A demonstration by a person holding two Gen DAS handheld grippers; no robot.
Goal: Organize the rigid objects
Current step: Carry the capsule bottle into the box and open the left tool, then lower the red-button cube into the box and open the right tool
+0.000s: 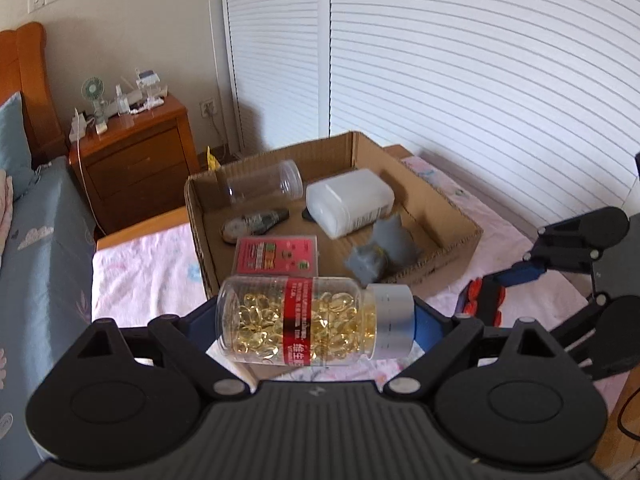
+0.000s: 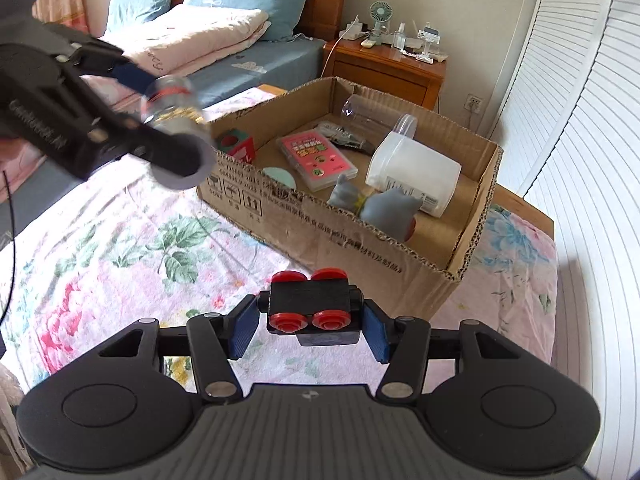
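My left gripper [image 1: 316, 320] is shut on a clear bottle of yellow capsules [image 1: 304, 320] with a red label and silver cap, held sideways above the bed just short of the cardboard box [image 1: 460, 216]. It shows blurred in the right wrist view [image 2: 176, 108], above the box's left corner. My right gripper [image 2: 310, 320] holds a black toy block with red wheels [image 2: 312, 312] between its blue pads, low over the floral sheet in front of the box [image 2: 320, 232]. The block also shows in the left wrist view [image 1: 482, 304].
The box holds a clear jar [image 1: 264, 184], a white container [image 1: 348, 204], a pink card box [image 1: 276, 256], a grey toy figure [image 1: 380, 252] and a red cube [image 2: 238, 146]. A wooden nightstand [image 1: 132, 160] and louvred doors [image 1: 480, 80] stand behind.
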